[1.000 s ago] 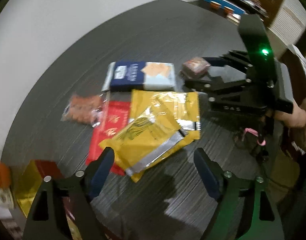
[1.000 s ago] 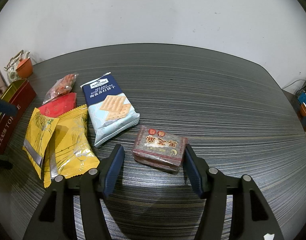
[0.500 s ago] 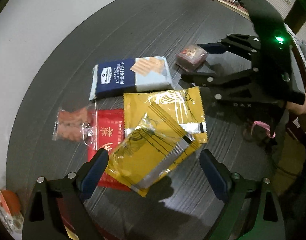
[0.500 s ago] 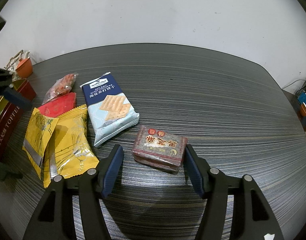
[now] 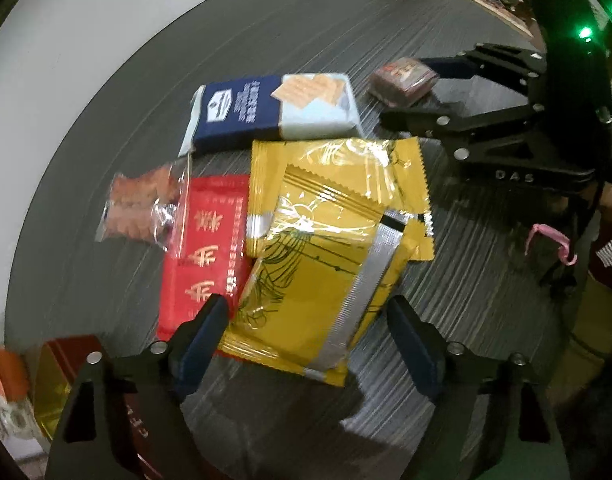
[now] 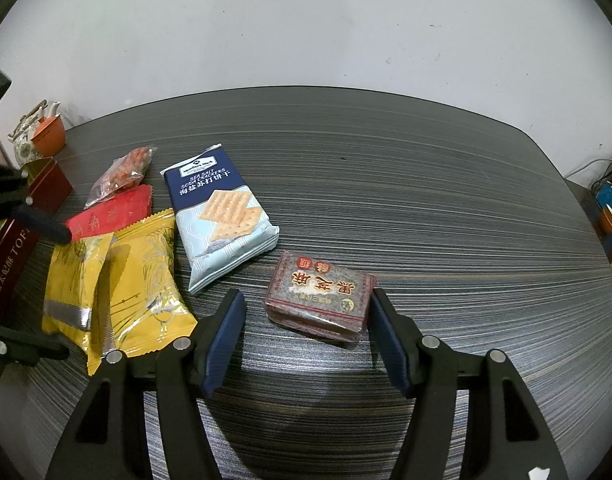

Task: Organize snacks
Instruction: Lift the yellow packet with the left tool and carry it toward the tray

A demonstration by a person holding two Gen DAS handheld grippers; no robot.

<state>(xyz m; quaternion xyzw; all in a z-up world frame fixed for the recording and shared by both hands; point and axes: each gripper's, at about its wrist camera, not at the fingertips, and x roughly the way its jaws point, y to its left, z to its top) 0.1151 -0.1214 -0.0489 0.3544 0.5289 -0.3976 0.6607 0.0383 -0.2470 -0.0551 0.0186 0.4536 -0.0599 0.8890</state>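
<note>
Snacks lie on a dark striped table. My left gripper is open, its jaws astride the near end of the top yellow packet, which lies on a second yellow packet and a red packet. My right gripper is open around a small brown wrapped block; the right pad is at its edge. The block also shows in the left wrist view. A blue cracker pack and a clear bag of orange snacks lie behind.
A red toffee tin with a gold inside stands at the table's left end, also in the left wrist view. A teapot and orange cup stand behind it. A white wall runs along the far table edge. Shelves with clutter are at the right.
My left gripper has moved forward and down, so the top yellow packet now lies between its jaws. My right gripper and the brown block have hardly moved.
</note>
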